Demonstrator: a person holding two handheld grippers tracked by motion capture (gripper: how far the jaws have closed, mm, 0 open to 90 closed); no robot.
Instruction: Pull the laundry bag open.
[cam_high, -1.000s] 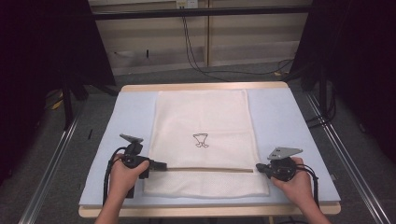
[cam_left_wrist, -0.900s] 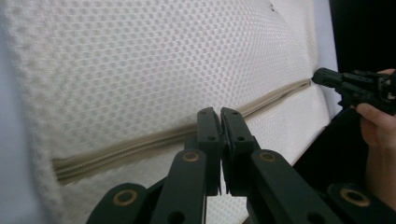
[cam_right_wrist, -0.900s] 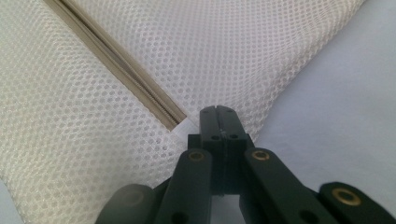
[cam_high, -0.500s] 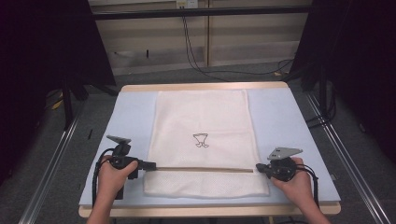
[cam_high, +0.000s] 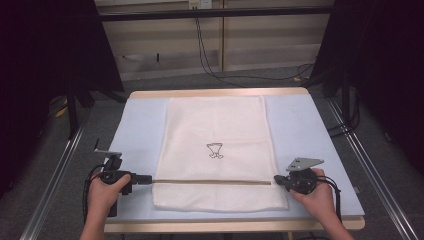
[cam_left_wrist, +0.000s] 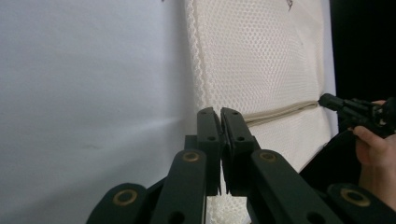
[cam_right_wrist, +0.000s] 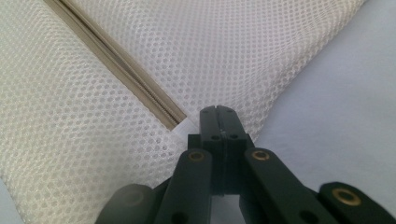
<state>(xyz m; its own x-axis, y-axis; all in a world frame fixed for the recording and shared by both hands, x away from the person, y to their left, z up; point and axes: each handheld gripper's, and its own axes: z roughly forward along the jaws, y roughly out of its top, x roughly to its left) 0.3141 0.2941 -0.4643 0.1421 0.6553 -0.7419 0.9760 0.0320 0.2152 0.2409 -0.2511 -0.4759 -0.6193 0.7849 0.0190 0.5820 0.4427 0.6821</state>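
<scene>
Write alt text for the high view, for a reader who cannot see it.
A cream mesh laundry bag lies flat on a pale blue table, a zipper running across its near end. The left hand-held gripper is at the zipper's left end, the right hand-held gripper at its right end, each held by a hand.

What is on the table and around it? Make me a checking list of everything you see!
Surface: pale blue mat over a wooden table, flat.
Job's things: cream mesh bag lying flat, small dark drawing in its middle, zipper running across near the front edge.
Clutter: nothing seen.
Grippers: left gripper shut, tip at the zipper's left end, whether it pinches anything is unclear; right gripper shut on the bag's edge at the zipper's right end.
Cables: black cable trailing from the right gripper; black cords hanging down the back wall.
Surroundings: grey floor, dark curtains at both sides.
</scene>
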